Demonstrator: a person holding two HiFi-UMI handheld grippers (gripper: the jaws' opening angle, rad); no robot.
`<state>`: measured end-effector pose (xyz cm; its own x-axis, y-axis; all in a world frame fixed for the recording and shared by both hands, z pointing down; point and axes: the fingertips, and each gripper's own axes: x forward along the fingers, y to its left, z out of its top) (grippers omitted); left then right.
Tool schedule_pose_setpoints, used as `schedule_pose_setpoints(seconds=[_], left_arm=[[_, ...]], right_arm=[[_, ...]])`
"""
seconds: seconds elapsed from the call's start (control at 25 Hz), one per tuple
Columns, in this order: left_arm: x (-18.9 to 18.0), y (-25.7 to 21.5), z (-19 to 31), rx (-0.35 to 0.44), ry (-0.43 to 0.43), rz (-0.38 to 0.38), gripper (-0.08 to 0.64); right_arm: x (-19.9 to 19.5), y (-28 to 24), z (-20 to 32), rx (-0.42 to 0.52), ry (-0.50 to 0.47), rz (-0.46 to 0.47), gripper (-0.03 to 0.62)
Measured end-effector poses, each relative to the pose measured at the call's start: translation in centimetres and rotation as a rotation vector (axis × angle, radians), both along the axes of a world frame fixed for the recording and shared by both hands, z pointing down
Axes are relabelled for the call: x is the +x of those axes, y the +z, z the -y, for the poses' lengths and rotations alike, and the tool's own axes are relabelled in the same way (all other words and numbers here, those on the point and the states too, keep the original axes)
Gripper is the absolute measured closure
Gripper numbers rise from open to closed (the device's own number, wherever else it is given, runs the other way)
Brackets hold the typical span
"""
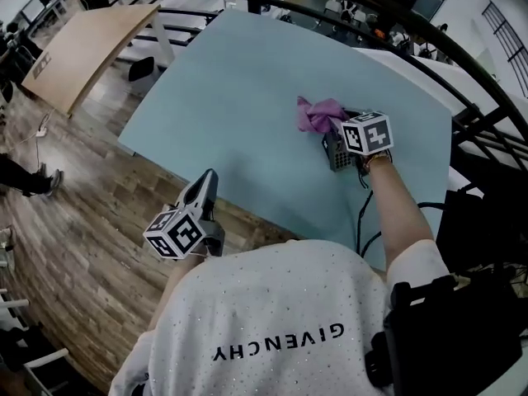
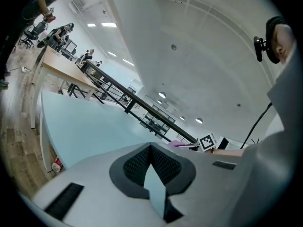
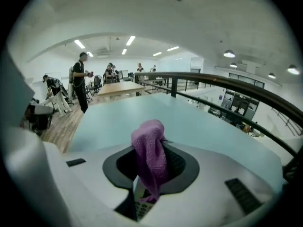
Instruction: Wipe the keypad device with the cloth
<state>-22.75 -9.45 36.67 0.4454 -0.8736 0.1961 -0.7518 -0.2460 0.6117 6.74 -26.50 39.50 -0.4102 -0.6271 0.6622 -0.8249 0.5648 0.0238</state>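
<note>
Right gripper view: right gripper (image 3: 152, 151) jaws pinch purple cloth (image 3: 148, 137) over keypad device (image 1: 337, 152) on bench (image 1: 239, 97); left gripper (image 2: 150, 148) jaws pressed together, empty.

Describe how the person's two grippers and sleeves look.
The left gripper and right gripper have pale grey tapering shells with dark ribbed fingers. Each carries a cube with black-and-white square markers. A black cable runs by the right arm. The person wears a white short-sleeved T-shirt.
</note>
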Motion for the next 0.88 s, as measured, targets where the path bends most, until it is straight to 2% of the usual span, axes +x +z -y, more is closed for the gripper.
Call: schedule_pose_setpoints(seconds=[0.12,0.52,0.76,0.88], left_arm=[[0.2,0.7,0.3,-0.015,-0.011,-0.004,0.555],[0.5,1.1,1.6,-0.024,-0.039,0.036,0.555],[1.2,0.9,1.9,-0.036,-0.058,0.045,0.555],[1.1,1.4,1.5,-0.051,-0.062,0.058,0.555]], right_arm=[[1.7,3.1,-0.6,-0.04,0.004,-0.072,0.511],[7.7,3.0,1.2,-0.041,0.161,0.055,0.509],[12.3,3.3,2.9,-0.031,0.232,0.061,0.509],[14.3,3.3,3.2,-0.031,0.297,0.079,0.509]])
